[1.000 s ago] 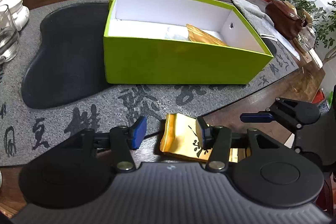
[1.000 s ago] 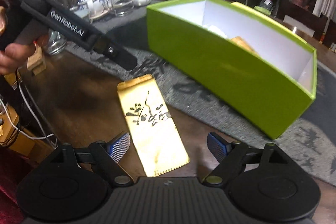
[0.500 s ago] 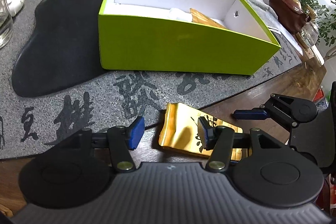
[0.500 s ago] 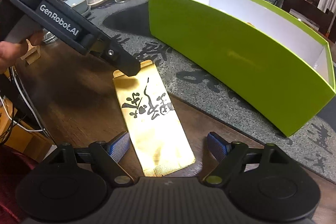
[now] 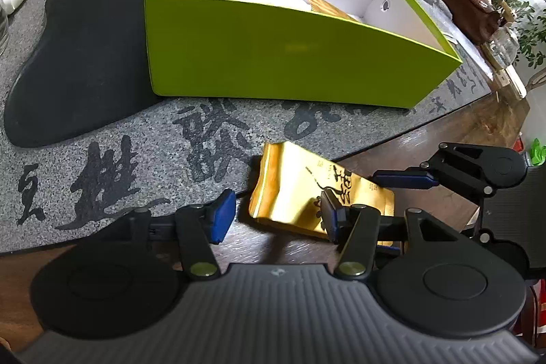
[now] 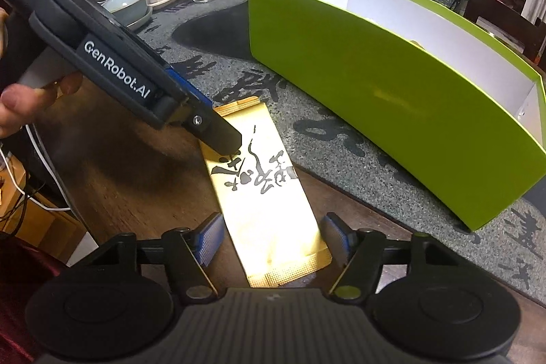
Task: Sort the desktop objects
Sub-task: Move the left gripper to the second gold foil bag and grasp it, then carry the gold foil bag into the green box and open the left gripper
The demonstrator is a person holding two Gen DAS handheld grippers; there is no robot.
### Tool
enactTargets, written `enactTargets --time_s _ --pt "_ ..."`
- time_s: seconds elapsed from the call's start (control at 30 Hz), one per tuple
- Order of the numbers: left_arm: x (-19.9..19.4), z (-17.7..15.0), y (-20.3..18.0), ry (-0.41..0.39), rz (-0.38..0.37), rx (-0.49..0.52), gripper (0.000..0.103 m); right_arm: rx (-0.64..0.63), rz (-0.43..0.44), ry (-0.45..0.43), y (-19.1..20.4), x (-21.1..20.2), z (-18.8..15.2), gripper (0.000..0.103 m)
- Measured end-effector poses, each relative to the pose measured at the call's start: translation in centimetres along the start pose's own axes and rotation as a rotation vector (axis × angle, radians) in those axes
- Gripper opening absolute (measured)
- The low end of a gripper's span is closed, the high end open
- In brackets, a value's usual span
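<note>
Right hand-held gripper [image 6: 269,239] narrower than before, closing around gold packet [image 6: 262,193]; contact unclear.

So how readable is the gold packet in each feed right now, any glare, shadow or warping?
Left wrist view: gold packet shows a bright sheen, lettering partly blocked by a finger; green box edges bow from fisheye. Right wrist view: glare washes out the packet's near end, a soft shadow lies on the wood beside it, calligraphy stays legible.
</note>
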State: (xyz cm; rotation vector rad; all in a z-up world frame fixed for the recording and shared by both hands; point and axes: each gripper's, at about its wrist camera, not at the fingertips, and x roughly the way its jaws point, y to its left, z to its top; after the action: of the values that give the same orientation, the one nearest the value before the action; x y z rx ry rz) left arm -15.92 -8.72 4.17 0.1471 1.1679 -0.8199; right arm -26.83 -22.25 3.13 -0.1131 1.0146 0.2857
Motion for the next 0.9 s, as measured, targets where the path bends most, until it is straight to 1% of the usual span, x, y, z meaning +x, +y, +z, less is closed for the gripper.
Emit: enactTargets --time_s 0.23,0.27,0.6,0.77,0.9 --pt "0.3 0.1 0.2 0.004 -0.001 -0.006 0.052 0.0 -0.002 0.0 0.0 0.0 0.0 0.063" --pt "0.1 -0.5 0.0 -0.002 0.0 -0.011 0.052 0.0 -0.001 0.0 0.0 0.0 0.0 0.063" --pt "0.5 0.3 -0.5 -0.004 -0.002 0.008 0.052 0.001 0.001 -0.006 -0.1 0.4 0.1 0.064" --pt "0.8 0.3 -0.9 -0.005 0.001 0.02 0.05 -0.004 -0.002 -0.006 0.0 0.5 0.4 0.062" --pt "0.3 0.2 -0.7 -0.009 -0.01 0.001 0.046 -0.012 -0.004 -0.005 0.2 0.6 0.6 0.061"
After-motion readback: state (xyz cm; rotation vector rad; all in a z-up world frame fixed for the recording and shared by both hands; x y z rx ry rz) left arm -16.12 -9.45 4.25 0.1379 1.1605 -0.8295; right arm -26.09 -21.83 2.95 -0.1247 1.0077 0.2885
